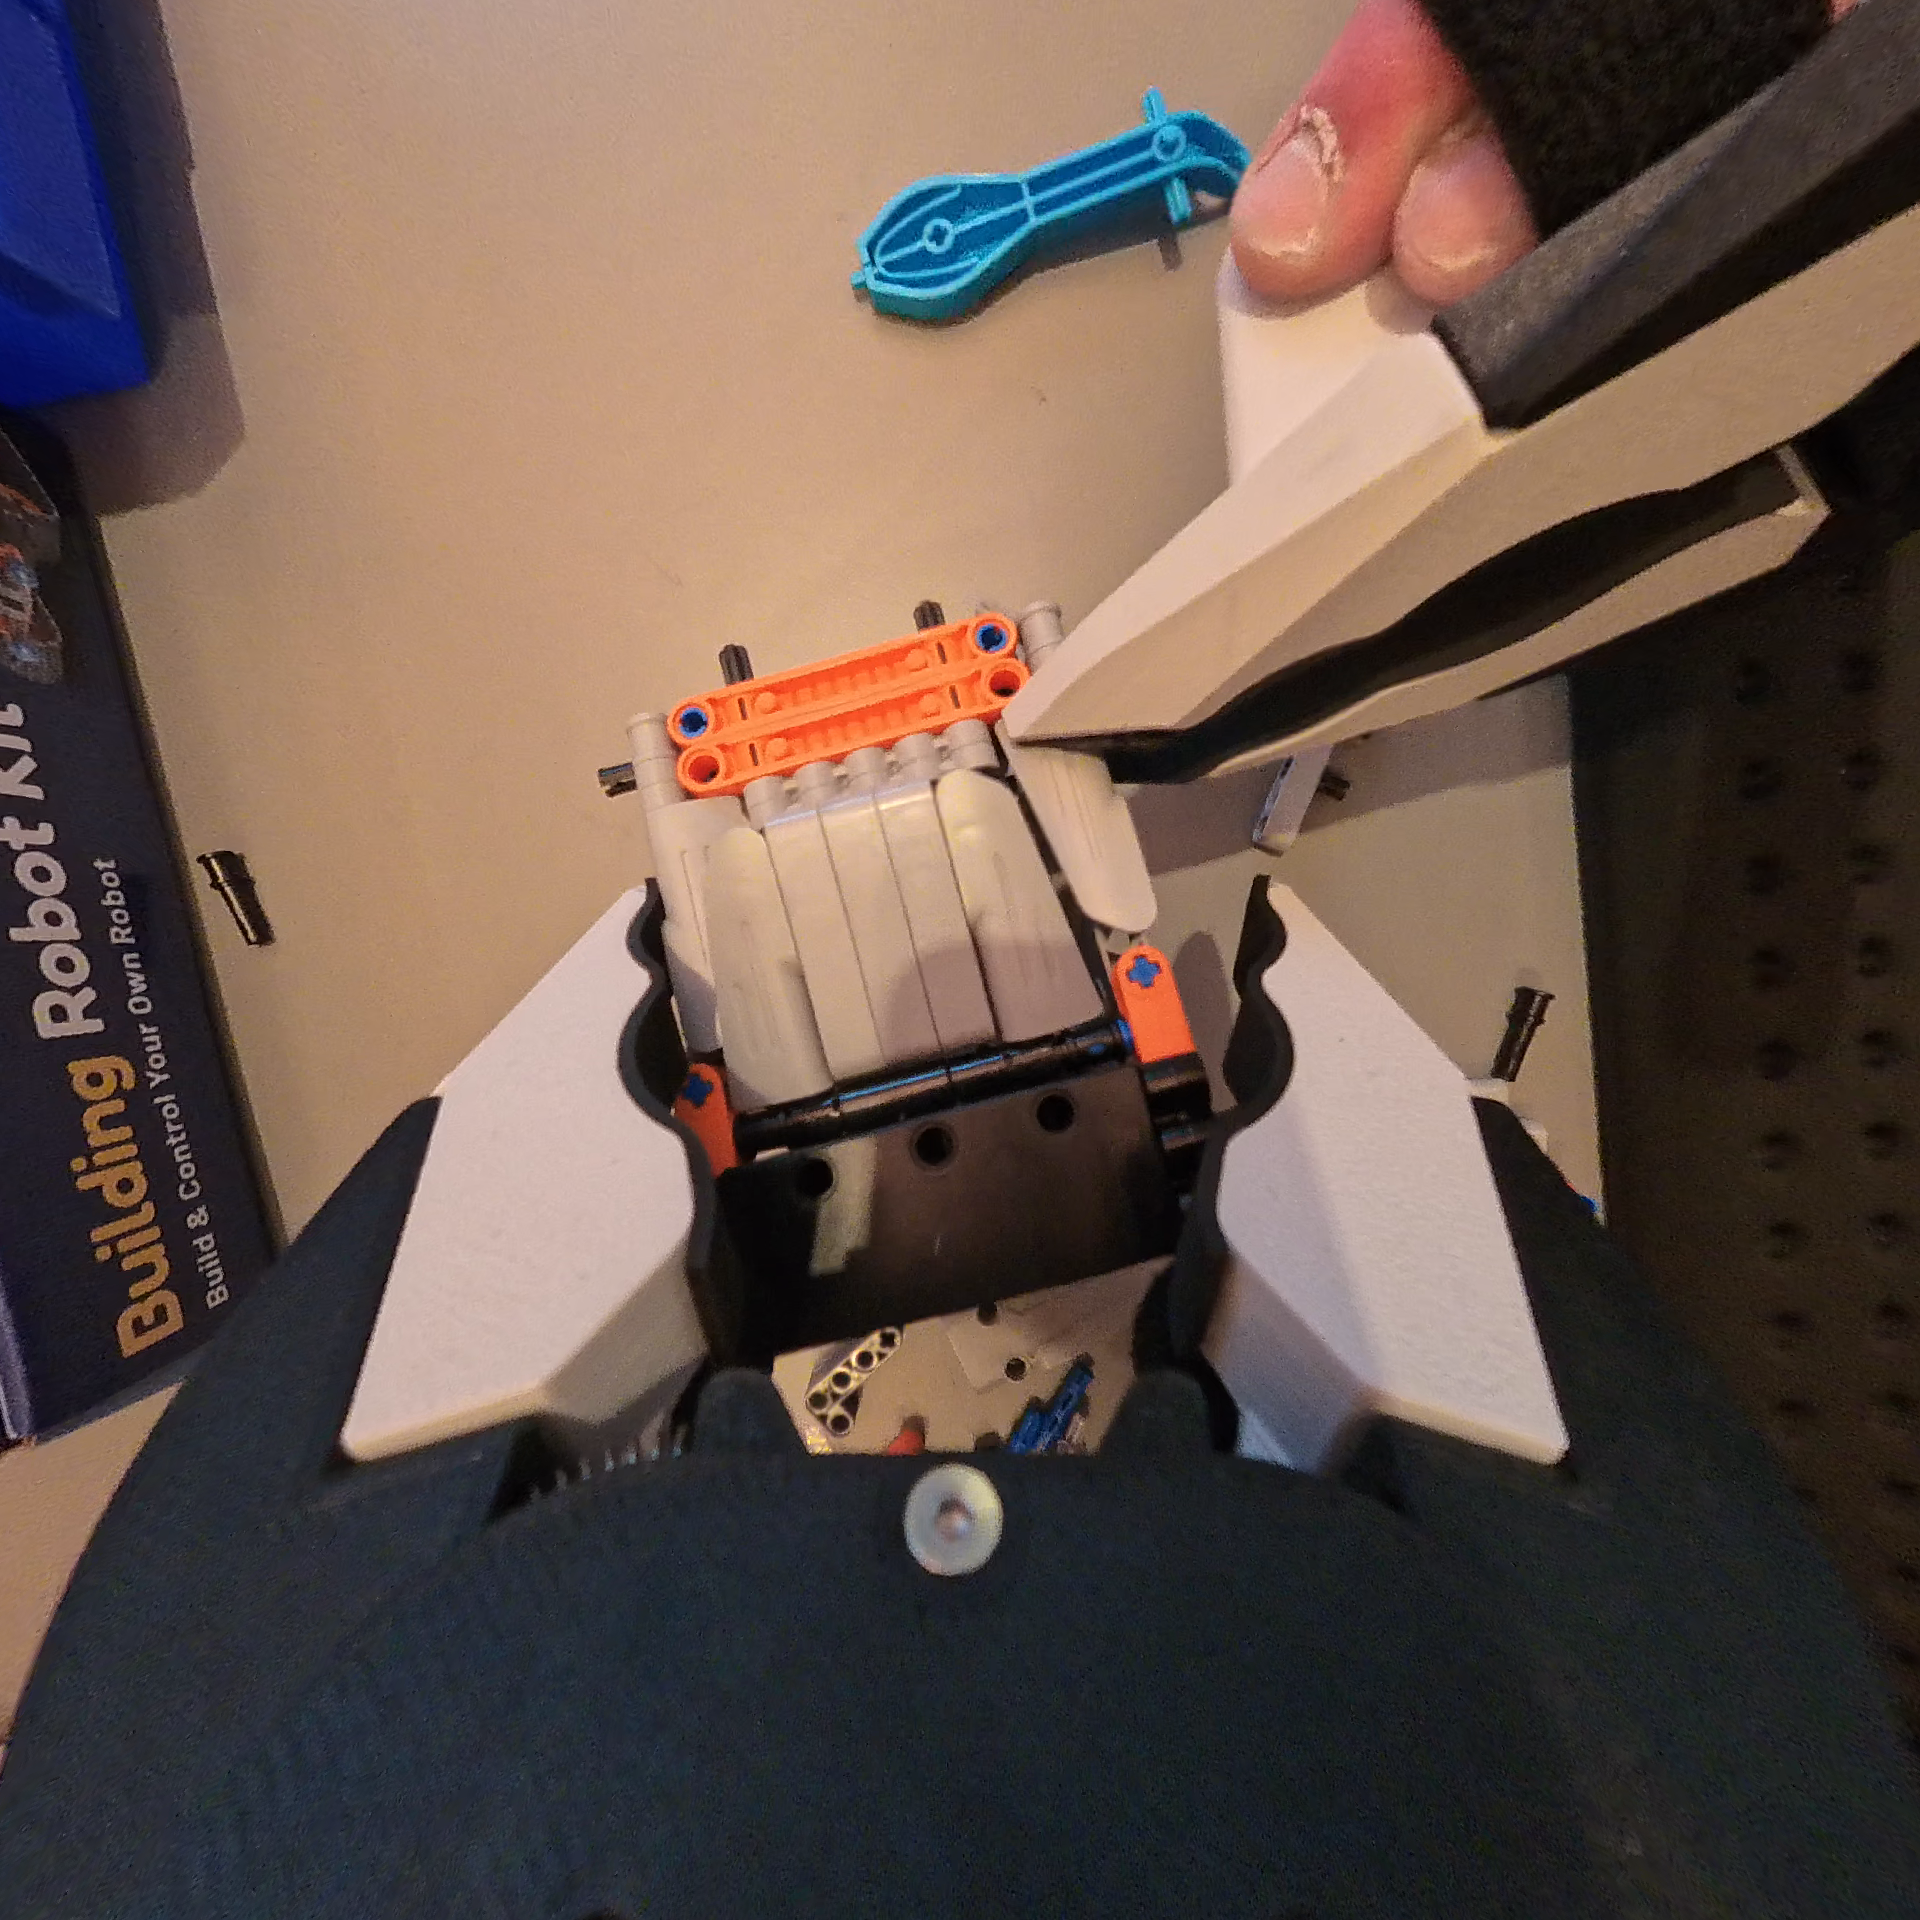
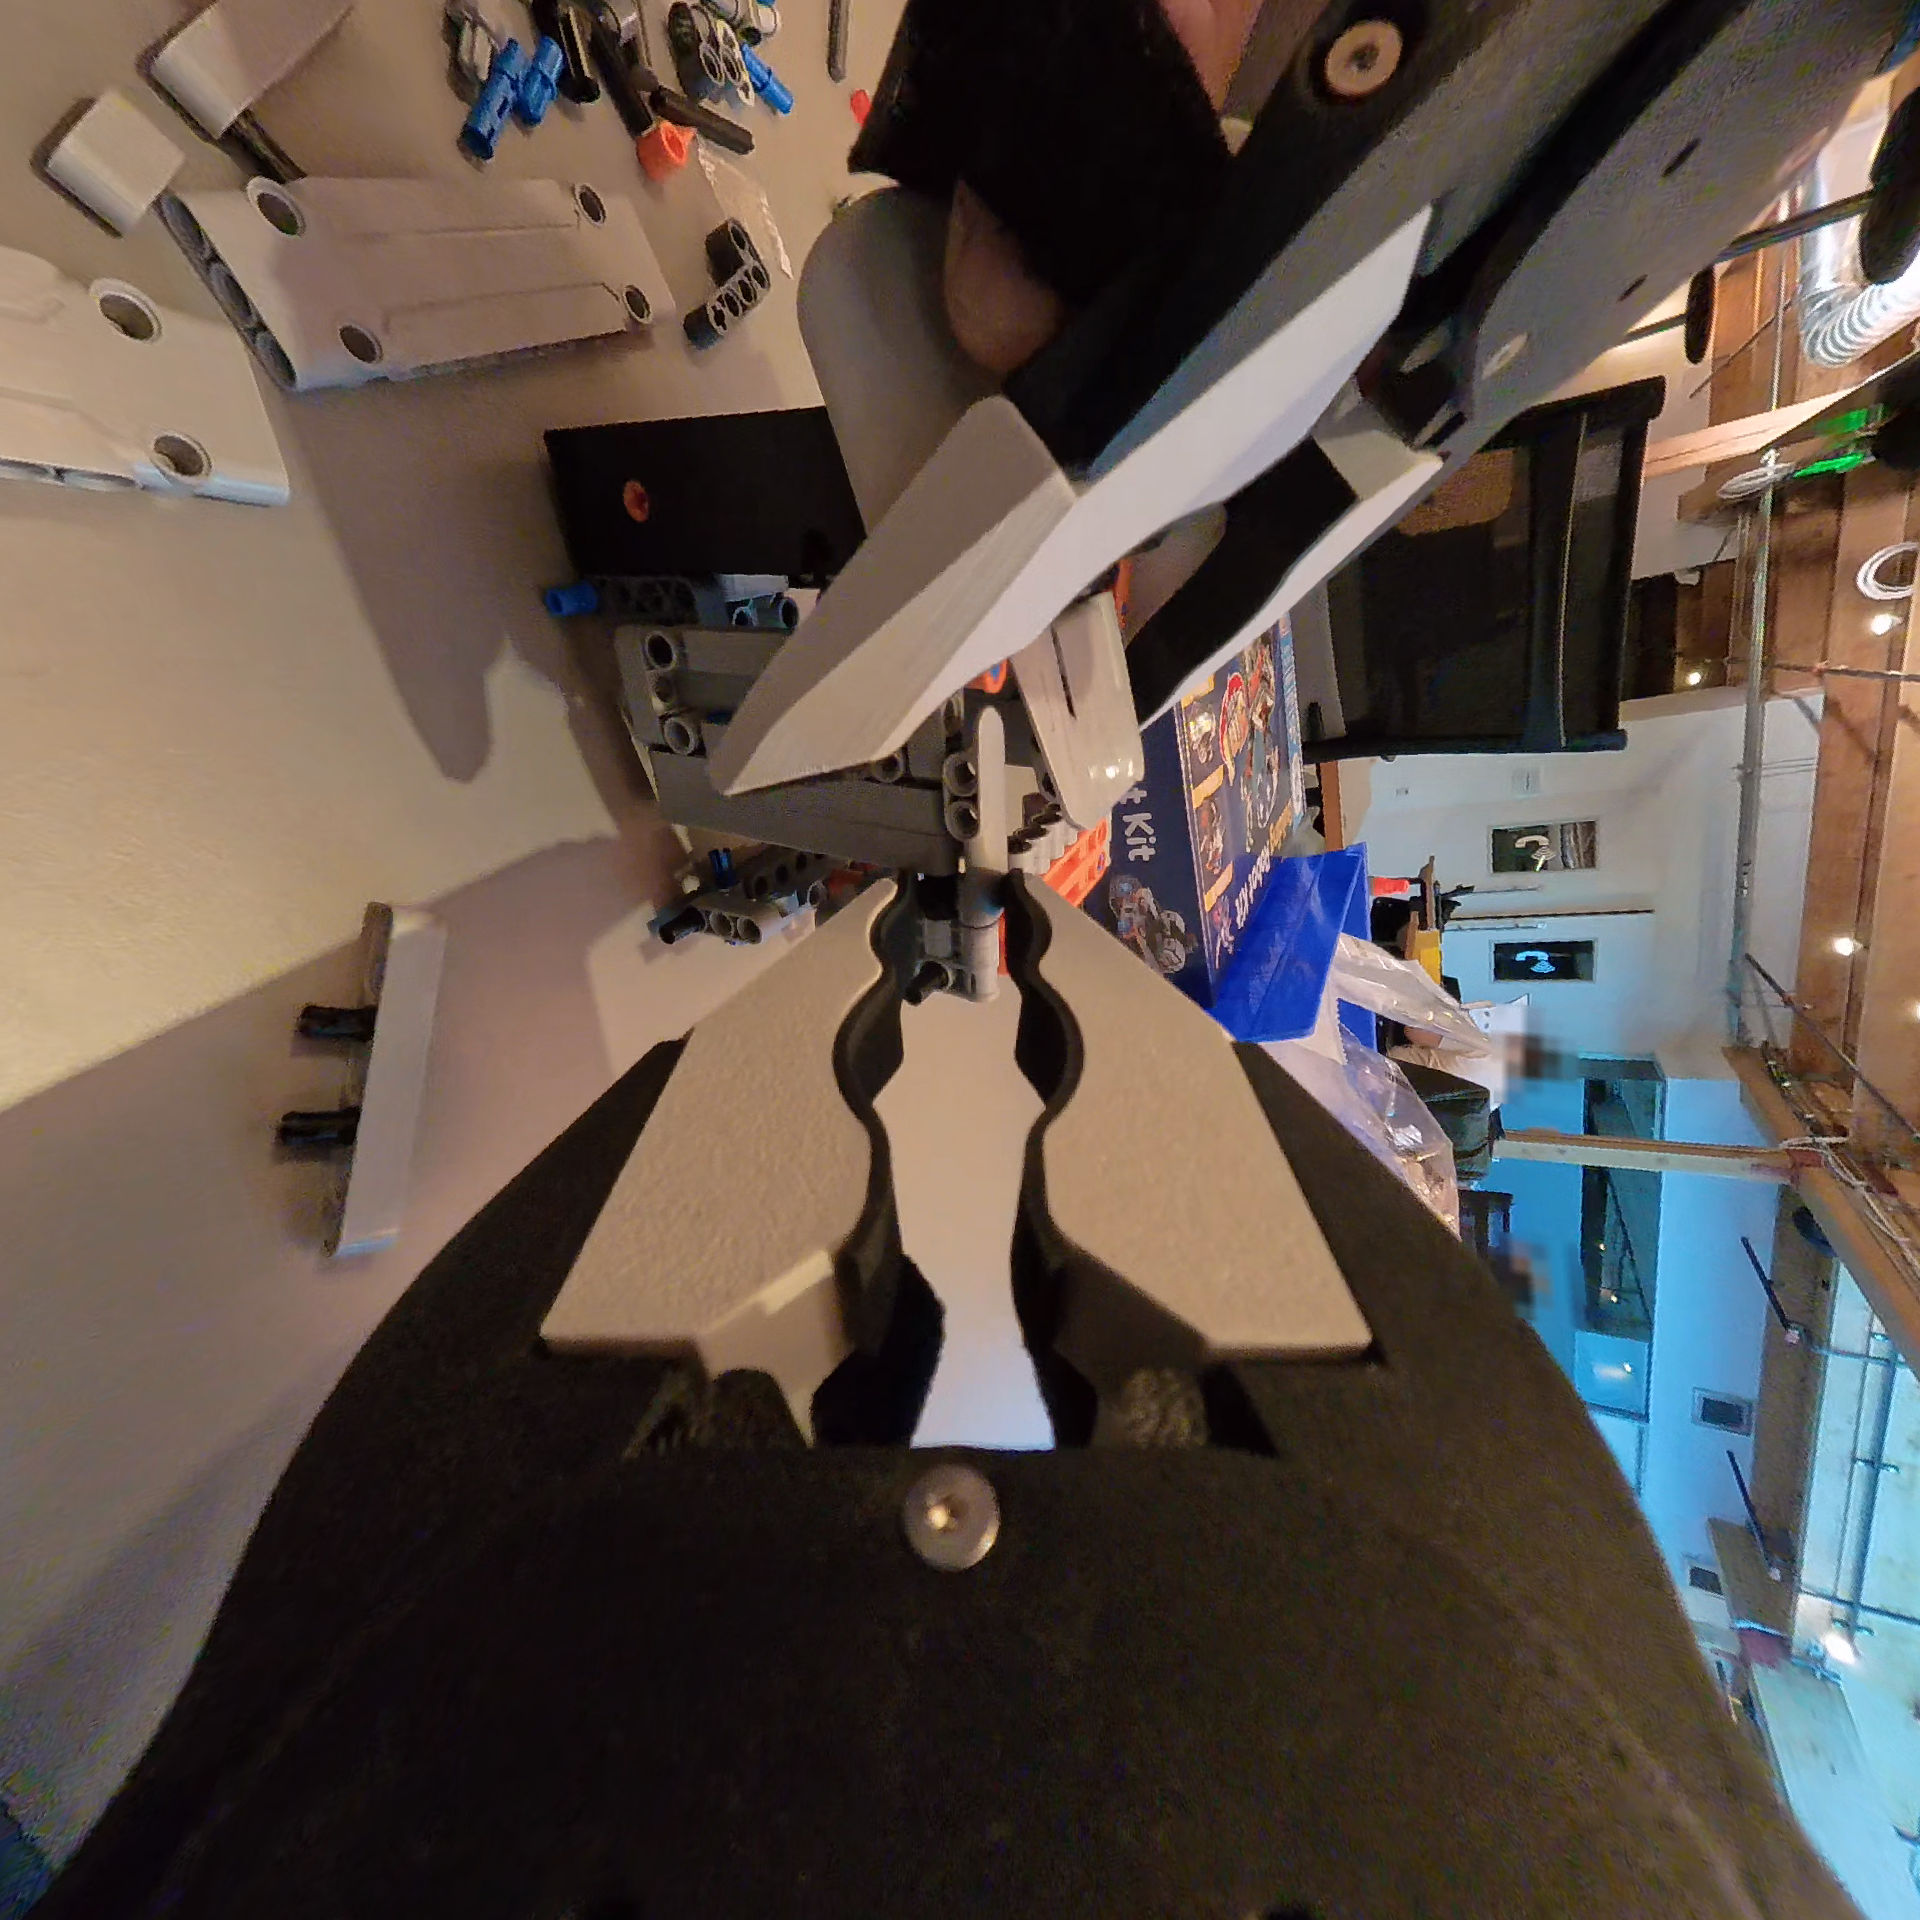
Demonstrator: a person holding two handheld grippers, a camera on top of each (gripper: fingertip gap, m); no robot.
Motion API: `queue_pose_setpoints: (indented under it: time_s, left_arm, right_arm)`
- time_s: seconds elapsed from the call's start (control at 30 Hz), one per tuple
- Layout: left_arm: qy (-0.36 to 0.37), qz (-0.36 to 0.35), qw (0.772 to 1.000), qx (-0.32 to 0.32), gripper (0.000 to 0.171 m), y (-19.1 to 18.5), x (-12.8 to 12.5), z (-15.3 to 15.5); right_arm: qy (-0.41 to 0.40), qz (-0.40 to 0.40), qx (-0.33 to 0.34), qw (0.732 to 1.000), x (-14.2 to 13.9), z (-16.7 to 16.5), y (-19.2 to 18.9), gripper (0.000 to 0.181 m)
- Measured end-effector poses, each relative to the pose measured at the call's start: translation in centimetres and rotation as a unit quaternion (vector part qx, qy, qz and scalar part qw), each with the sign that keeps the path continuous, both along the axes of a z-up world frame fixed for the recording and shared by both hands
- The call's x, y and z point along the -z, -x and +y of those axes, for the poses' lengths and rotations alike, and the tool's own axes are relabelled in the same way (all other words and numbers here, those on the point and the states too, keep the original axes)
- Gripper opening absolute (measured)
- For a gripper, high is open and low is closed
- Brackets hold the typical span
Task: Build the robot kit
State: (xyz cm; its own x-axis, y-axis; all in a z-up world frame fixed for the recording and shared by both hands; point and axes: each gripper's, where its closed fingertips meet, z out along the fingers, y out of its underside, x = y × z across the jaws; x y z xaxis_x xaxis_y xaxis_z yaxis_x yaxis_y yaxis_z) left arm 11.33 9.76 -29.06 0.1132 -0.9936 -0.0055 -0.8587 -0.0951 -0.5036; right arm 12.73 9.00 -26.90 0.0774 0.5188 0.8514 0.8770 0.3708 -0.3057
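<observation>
A building-block model (image 1: 914,935) with a black block, grey panels and two orange beams (image 1: 847,707) is held above the beige table. My left gripper (image 1: 951,914) is shut on the model's sides, near the black block. My right gripper (image 1: 1023,727) comes in from the upper right, with a hand on it. Its tips meet the model's far right corner by a loose-hanging grey panel (image 1: 1091,842). In the right wrist view my right gripper (image 2: 956,894) is shut on a small grey connector (image 2: 956,951) at the model's end. The left gripper (image 2: 935,748) shows above it.
A teal plastic tool (image 1: 1039,208) lies on the table ahead. A dark blue kit box (image 1: 83,987) and a blue bin (image 1: 62,187) stand at the left. Loose black pins (image 1: 237,896), white panels (image 2: 436,270) and small parts (image 2: 623,73) lie about. A black perforated surface (image 1: 1766,935) borders the right. The tips of both grippers are at nearly the same place.
</observation>
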Motion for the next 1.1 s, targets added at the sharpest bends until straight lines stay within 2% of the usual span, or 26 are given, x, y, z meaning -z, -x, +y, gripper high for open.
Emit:
queue_pose_setpoints:
  time_s: [0.17,0.3,0.4,0.5,0.63,0.7,0.8,0.9,0.93,1.03,1.1]
  left_arm:
    - [-0.003,-0.016,1.000,-0.006,0.104,-0.1,-0.2,0.1]
    - [-0.069,-0.037,0.997,-0.013,0.106,-0.2,-1.7,0.6]
    - [-0.158,-0.041,0.987,-0.011,0.098,0.1,-4.1,0.6]
    - [-0.221,-0.049,0.974,-0.012,0.080,0.1,-5.9,-0.5]
    - [-0.268,-0.025,0.962,-0.053,0.069,0.7,-5.4,-0.5]
    - [-0.270,-0.030,0.961,-0.059,0.064,0.5,-4.8,-0.3]
    - [-0.257,-0.051,0.961,-0.089,0.068,0.7,-5.0,0.5]
    - [-0.247,-0.089,0.957,-0.122,0.069,1.2,-5.2,1.1]
    - [-0.236,-0.098,0.957,-0.140,0.074,1.6,-5.2,1.3]
    - [-0.209,-0.109,0.957,-0.170,0.077,2.4,-5.0,1.0]
    - [-0.216,-0.100,0.954,-0.183,0.079,2.8,-5.0,0.9]
  right_arm:
    - [0.019,0.022,0.004,1.000,-0.1,0.2,-0.1,0.014]
    - [0.056,0.041,0.013,0.998,-0.2,0.2,-0.3,0.015]
    - [0.106,0.060,0.014,0.992,-1.3,-0.1,0.0,0.014]
    - [0.171,0.076,0.023,0.982,-2.6,0.0,0.3,0.014]
    - [0.260,0.088,0.049,0.960,-3.7,0.4,0.6,0.015]
    - [0.285,0.079,0.061,0.953,-3.8,0.6,0.7,0.015]
    - [0.302,0.080,0.075,0.947,-3.9,1.1,0.9,0.014]
    - [0.320,0.102,0.080,0.939,-4.0,1.1,1.4,0.014]
    - [0.323,0.111,0.079,0.937,-4.0,1.1,1.6,0.014]
    - [0.336,0.144,0.081,0.927,-3.7,0.7,2.1,0.014]
    - [0.345,0.172,0.088,0.918,-3.6,0.7,2.3,0.014]
